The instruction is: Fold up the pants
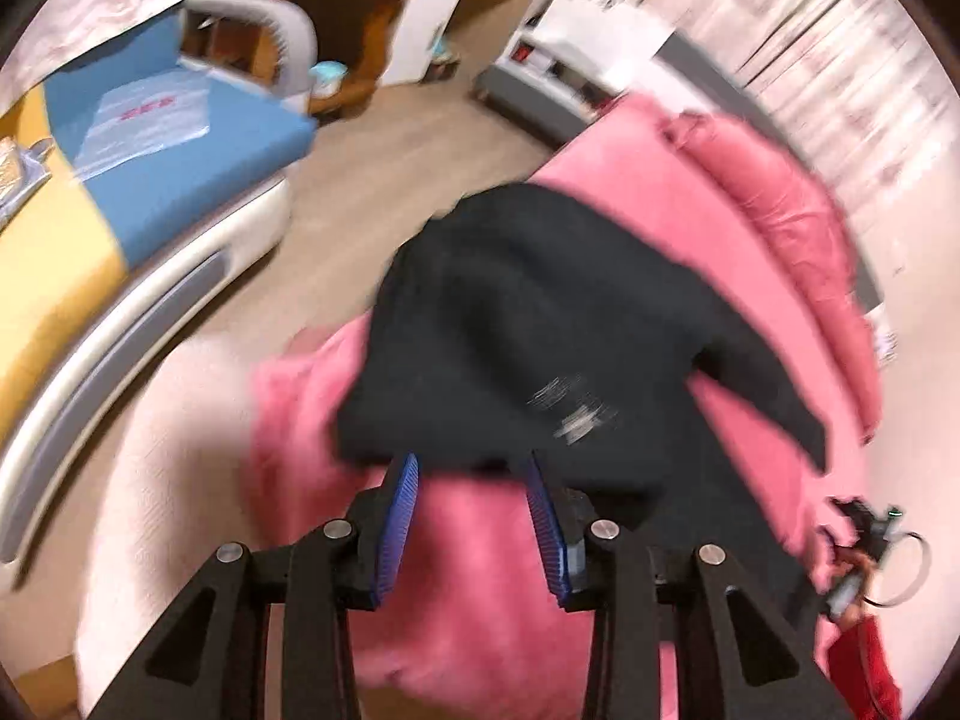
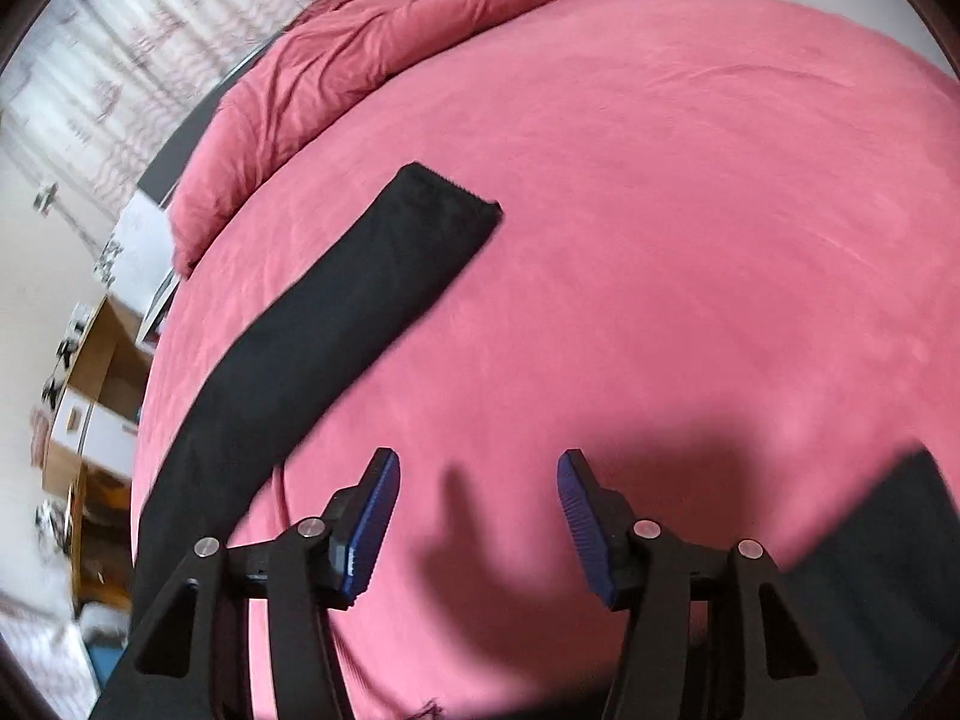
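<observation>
Black pants (image 1: 528,324) lie on a pink bed cover (image 1: 468,588). In the left wrist view the waist part is bunched ahead of my left gripper (image 1: 473,468), which is open and empty, its blue pads at the near edge of the cloth. In the right wrist view one black leg (image 2: 336,324) stretches flat to the upper middle, and another black part (image 2: 888,540) lies at the lower right. My right gripper (image 2: 478,468) is open and empty above bare pink cover (image 2: 660,240) between them.
A rumpled pink duvet (image 2: 384,42) lies along the bed's far edge. A blue and yellow couch (image 1: 150,168) stands left across the wooden floor. Wooden furniture (image 1: 354,24) stands at the back. The other gripper (image 1: 864,552) shows at the lower right.
</observation>
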### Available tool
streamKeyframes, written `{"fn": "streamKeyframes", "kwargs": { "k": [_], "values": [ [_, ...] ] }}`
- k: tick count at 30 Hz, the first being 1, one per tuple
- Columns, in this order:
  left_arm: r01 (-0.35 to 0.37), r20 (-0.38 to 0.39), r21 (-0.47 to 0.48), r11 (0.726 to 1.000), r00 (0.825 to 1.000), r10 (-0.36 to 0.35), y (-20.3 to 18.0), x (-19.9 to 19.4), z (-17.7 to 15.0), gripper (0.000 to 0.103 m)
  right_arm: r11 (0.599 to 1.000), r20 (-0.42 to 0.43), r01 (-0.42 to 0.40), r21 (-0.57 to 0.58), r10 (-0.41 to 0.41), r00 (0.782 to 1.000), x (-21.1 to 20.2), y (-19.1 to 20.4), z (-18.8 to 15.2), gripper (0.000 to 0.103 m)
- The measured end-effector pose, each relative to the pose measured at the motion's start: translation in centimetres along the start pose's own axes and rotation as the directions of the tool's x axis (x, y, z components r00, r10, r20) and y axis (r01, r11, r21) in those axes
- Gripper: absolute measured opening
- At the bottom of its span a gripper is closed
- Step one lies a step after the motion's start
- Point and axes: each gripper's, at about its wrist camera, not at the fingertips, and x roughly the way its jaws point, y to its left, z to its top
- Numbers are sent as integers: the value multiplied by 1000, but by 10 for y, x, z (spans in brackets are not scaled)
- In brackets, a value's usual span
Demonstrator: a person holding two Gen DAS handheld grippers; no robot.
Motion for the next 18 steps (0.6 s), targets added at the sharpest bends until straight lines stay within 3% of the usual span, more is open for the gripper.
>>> {"fn": "streamKeyframes", "kwargs": {
  "k": [2, 3, 4, 6, 7, 9, 11, 12, 14, 16, 17, 18],
  "values": [
    [128, -7, 48, 991, 992, -127, -31, 12, 7, 40, 1000, 19, -8, 27, 7, 1000, 16, 8, 20, 56],
    [205, -23, 68, 976, 979, -204, -52, 23, 11, 40, 999, 23, -13, 42, 12, 1000, 23, 11, 29, 56],
    [275, -43, 82, 958, 961, -272, -71, 34, 13, 41, 998, 22, -22, 61, 20, 1000, 31, 14, 38, 56],
    [429, -111, 78, 900, 901, -420, -115, 73, 19, 43, 997, 14, -19, 80, 18, 1000, 46, 20, 52, 56],
    [447, -133, 73, 892, 890, -436, -128, 87, 22, 44, 996, 11, -11, 88, 10, 1000, 50, 19, 56, 56],
    [506, -196, 28, 862, 848, -492, -160, 128, 28, 45, 995, 10, -6, 101, 5, 1000, 60, 19, 66, 56],
    [483, -224, -16, 875, 851, -474, -185, 168, 32, 46, 993, 7, 4, 116, -5, 1000, 70, 20, 75, 56],
    [490, -241, -33, 871, 842, -483, -189, 182, 36, 47, 992, 15, 5, 126, -7, 1000, 74, 21, 78, 57],
    [415, -256, -85, 906, 869, -423, -195, 210, 39, 47, 990, 23, 2, 140, -6, 1000, 81, 24, 85, 57],
    [395, -266, -135, 909, 869, -417, -190, 232, 40, 49, 986, 29, 3, 166, -8, 1000, 86, 23, 90, 57],
    [348, -273, -155, 924, 884, -379, -188, 239, 39, 49, 984, 34, 5, 178, -11, 999, 88, 22, 92, 54],
    [335, -259, -184, 924, 890, -374, -184, 245, 38, 49, 983, 37, 7, 184, -14, 999, 89, 21, 94, 45]
  ]
}}
